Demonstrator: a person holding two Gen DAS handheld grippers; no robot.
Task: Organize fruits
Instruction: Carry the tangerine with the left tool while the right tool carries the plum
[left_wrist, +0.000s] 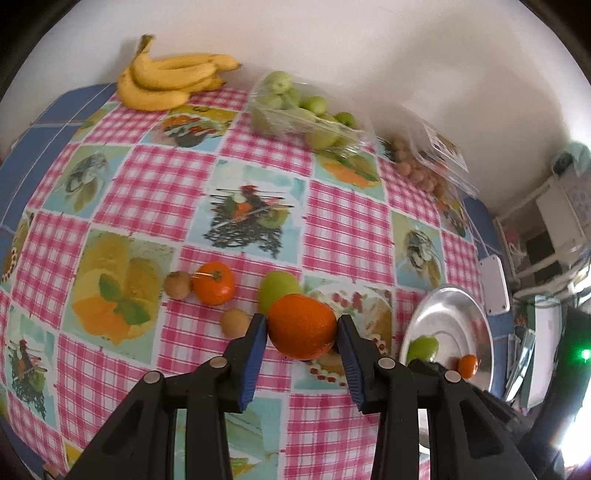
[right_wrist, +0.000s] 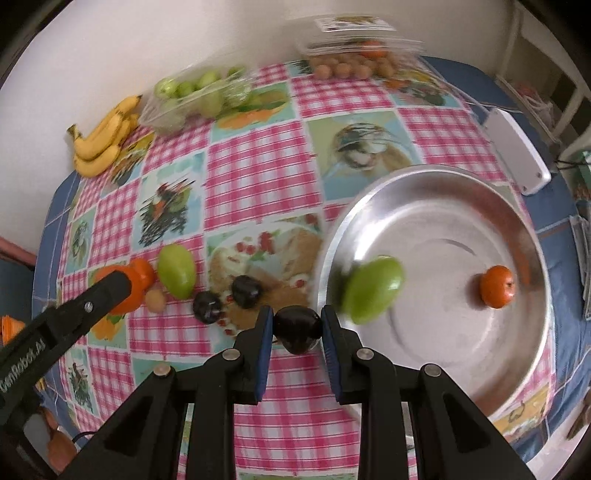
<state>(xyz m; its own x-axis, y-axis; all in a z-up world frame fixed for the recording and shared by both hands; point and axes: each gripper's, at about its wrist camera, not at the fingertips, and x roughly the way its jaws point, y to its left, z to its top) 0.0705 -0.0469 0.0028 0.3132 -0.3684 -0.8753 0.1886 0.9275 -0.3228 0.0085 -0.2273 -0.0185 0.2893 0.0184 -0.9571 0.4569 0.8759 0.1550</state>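
Orange and firm-looking, the large orange (left_wrist: 301, 326) sits pinched between the blue pads of the left tool (left_wrist: 301, 328), just above the surface (left_wrist: 258, 155) and near the front row of loose fruit. In the right wrist view a dark plum (right_wrist: 297, 329) is clamped in the right tool (right_wrist: 297, 325), right beside the rim of the metal dish (right_wrist: 436, 177).

The dish already holds two pieces: a green fruit (right_wrist: 373, 290), blurred near its left wall, and a small tangerine (right_wrist: 496, 286) toward the right. So the sorting looks underway but far from finished.

Still lying on the checked cloth are two more plums (right_wrist: 227, 295), another green fruit (right_wrist: 177, 271), a tangerine with a stem (left_wrist: 214, 288) and two small brown fruits (left_wrist: 178, 285), close together.

Further back, against the wall, a bunch of bananas (left_wrist: 166, 83) lies loose, with a clear box of small green fruits (left_wrist: 299, 110) and a second clear box of brown ones (left_wrist: 421, 170) beside it. Whether those belong in the dish cannot be told.
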